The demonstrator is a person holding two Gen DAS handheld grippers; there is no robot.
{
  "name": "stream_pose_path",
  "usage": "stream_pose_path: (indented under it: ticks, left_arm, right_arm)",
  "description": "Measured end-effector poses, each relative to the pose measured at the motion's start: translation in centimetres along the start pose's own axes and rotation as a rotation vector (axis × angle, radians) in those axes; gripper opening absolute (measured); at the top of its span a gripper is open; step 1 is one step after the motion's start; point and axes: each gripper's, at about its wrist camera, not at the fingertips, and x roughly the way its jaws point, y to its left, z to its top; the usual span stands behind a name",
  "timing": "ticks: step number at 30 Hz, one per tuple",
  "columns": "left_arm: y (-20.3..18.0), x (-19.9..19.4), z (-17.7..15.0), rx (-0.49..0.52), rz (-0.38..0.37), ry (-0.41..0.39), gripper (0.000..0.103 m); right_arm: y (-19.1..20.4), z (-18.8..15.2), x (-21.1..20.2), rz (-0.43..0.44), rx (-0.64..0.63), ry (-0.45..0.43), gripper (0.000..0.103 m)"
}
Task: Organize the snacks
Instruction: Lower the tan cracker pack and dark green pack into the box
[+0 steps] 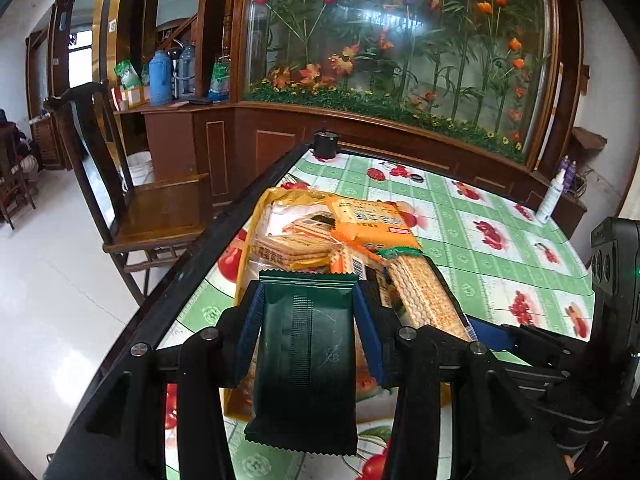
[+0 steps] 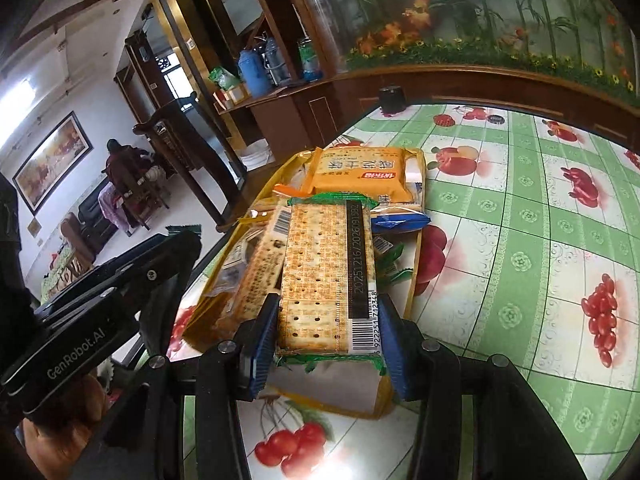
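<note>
left gripper (image 1: 306,326) is angling downward, its blue pads (image 1: 248,330) clamping a dark green packet (image 1: 306,360). right gripper (image 2: 326,338) is tilting downward too, jaws pinching a clear cracker pack (image 2: 326,276) by its near end.

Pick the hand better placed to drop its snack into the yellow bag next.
Right, probably: the right gripper holds its cracker pack over the yellow bag; the left's dark green packet sits at the bag's near edge.

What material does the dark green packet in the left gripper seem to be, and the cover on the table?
The dark green packet looks like matte plastic film: its ends are zigzag-cut and a ribbed seal runs down it. The table cover is probably glossy vinyl or oilcloth, since its printed fruit pattern reflects light.
</note>
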Motion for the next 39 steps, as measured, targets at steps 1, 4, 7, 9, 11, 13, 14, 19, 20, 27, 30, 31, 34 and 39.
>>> stream_pose_path:
  ticks: [1,4,7,9,11,13,14,19,20,27,30,31,34,39]
  left_arm:
    - [0.0,0.1,0.0,0.003,0.009,-0.002,0.043]
    - [-0.1,0.4,0.1,0.012,0.041,-0.009,0.043]
    - [-0.1,0.9,0.2,0.024,0.069,-0.011,0.043]
    - [0.0,1.3,0.1,0.027,0.079,-0.007,0.043]
    - [0.1,1.7,0.1,0.027,0.081,0.000,0.043]
    - [0.3,2.0,0.0,0.024,0.085,0.006,0.043]
    - [0.4,2.3,-0.1,0.019,0.086,0.013,0.043]
    - [0.5,3.5,-0.3,0.011,0.095,0.040,0.043]
    - [0.5,3.6,-0.4,0.012,0.097,0.042,0.043]
    - [0.1,3.7,-0.5,0.017,0.099,0.045,0.043]
    - [0.1,3.8,-0.5,0.015,0.097,0.046,0.043]
    - [0.1,3.7,-0.5,0.013,0.097,0.046,0.043]
    - [0.1,3.7,-0.5,0.009,0.092,0.046,0.043]
    - [0.2,3.4,-0.5,-0.005,0.071,0.044,0.043]
  right_arm:
    - [-0.3,0.0,0.2,0.007,0.011,0.000,0.048]
    - [-1.2,0.0,0.9,0.036,0.053,-0.009,0.048]
    - [-1.6,-0.2,1.8,0.050,0.062,-0.006,0.048]
    - [-1.6,-0.3,2.3,0.052,0.064,-0.001,0.048]
    - [-1.8,-0.3,3.0,0.058,0.070,0.004,0.048]
    - [-1.8,-0.4,3.5,0.062,0.070,0.011,0.048]
    - [-1.8,-0.4,3.7,0.067,0.072,0.012,0.048]
    - [-2.1,-0.3,4.0,0.071,0.075,0.008,0.048]
    - [-2.1,-0.3,4.1,0.075,0.075,0.008,0.048]
    - [-2.5,-0.4,4.2,0.094,0.088,0.004,0.048]
    - [-2.7,-0.4,4.2,0.094,0.093,-0.001,0.048]
    - [-2.8,-0.3,4.1,0.097,0.094,-0.007,0.048]
    - [-2.6,0.1,3.6,0.097,0.087,-0.033,0.048]
    - [-2.5,2.0,3.2,0.077,0.082,-0.052,0.048]
